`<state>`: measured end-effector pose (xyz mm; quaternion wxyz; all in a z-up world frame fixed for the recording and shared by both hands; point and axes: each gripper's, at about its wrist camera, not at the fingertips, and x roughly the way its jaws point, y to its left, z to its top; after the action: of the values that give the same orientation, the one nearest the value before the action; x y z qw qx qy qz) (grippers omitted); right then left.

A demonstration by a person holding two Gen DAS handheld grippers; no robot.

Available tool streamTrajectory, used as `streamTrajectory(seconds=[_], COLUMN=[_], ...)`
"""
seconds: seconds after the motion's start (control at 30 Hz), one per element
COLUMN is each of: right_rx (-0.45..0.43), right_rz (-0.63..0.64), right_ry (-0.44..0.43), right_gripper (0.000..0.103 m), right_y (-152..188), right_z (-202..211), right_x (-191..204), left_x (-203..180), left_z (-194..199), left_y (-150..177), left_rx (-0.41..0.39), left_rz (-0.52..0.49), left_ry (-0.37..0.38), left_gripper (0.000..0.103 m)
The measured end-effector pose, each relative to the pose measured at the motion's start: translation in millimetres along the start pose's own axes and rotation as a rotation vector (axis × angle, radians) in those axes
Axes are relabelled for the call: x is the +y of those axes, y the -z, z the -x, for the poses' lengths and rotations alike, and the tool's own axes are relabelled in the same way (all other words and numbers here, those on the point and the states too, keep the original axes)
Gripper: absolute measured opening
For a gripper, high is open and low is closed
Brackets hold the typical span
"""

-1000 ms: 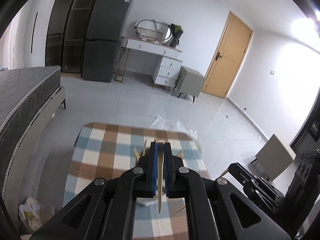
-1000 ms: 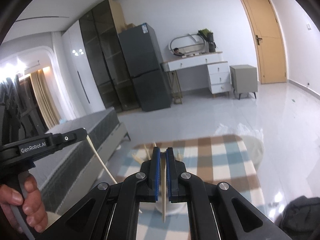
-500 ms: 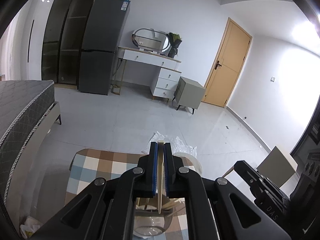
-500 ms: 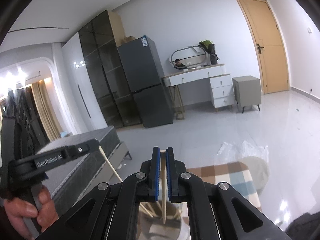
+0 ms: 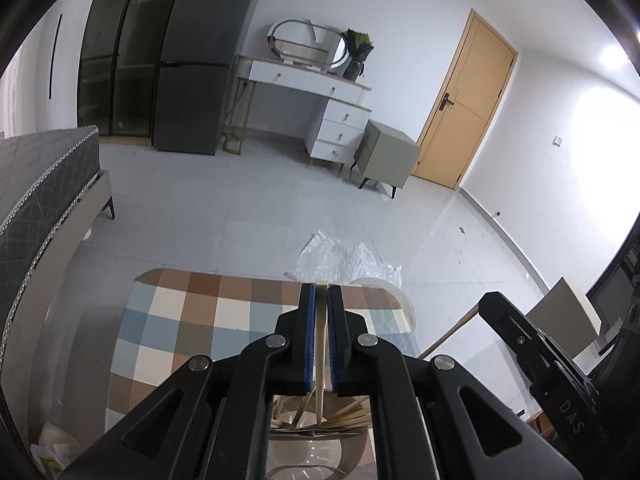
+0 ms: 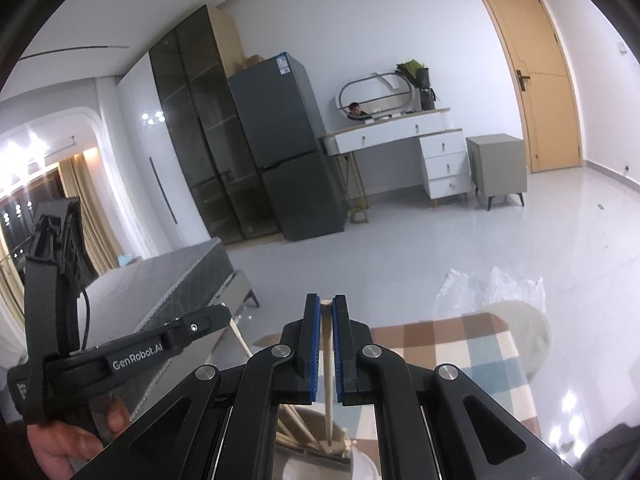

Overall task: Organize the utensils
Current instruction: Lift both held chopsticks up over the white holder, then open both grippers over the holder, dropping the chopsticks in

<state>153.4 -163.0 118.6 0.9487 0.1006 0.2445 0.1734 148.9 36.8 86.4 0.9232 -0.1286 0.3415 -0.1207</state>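
Pale wooden chopsticks [image 5: 321, 354] [image 6: 328, 376] are being pinched, one in each of our black two-finger grippers [image 5: 321, 312] [image 6: 327, 320], over the near clear round holder [image 5: 316, 452]. We are probably delivering them; next, lowering the tips inside, then releasing.

Chopsticks [image 5: 352, 410] stand in a cup [image 5: 316, 452] on the table [image 5: 192, 320].

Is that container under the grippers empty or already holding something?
Holding something: several pale chopsticks lean inside the container, visible beneath the left gripper.

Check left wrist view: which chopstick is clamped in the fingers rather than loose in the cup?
The pale chopstick running straight up between the left gripper's blue pads, tip down over the cup. The others lean loose inside the cup, fanned sideways.
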Motion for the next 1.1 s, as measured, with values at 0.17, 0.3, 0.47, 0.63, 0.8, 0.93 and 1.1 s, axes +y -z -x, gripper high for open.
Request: streamTrajectory(seconds=[0.17,0.3,0.47,0.63,0.8,0.93,1.1], right_rx=[0.03,0.069,0.134,0.191,0.163,0.131,0.105], right_rz=[0.007,0.012,0.005,-0.01,-0.016,-0.018,-0.017], right_ry=[-0.004,-0.016,-0.014,-0.016,-0.015,-0.009,-0.002], right_gripper=[0.005,0.006,0.006,0.008,0.037,0.052,0.062], right_y=[9,20,44,64,67,67,69], right_z=[-3,-9,-15,-10,14,35,59], right_x=[-1,0,-2,-7,-7,-6,-1], left_x=[-5,-9,-10,-7,-6,-3,-5], left_z=[-2,-5,-9,-9,14,37,61], left_y=[-2,3,11,19,24,28,35], left_rx=[0.021,0.056,0.117,0.192,0.176,0.106,0.061], left_rz=[-0.004,-0.023,-0.016,0.001,0.017,0.026,0.019], left_ry=[0.014,0.044,0.074,0.095,0.053,-0.004,-0.066], left_gripper=[0.001,0.001,0.001,0.002,0.025,0.052,0.068])
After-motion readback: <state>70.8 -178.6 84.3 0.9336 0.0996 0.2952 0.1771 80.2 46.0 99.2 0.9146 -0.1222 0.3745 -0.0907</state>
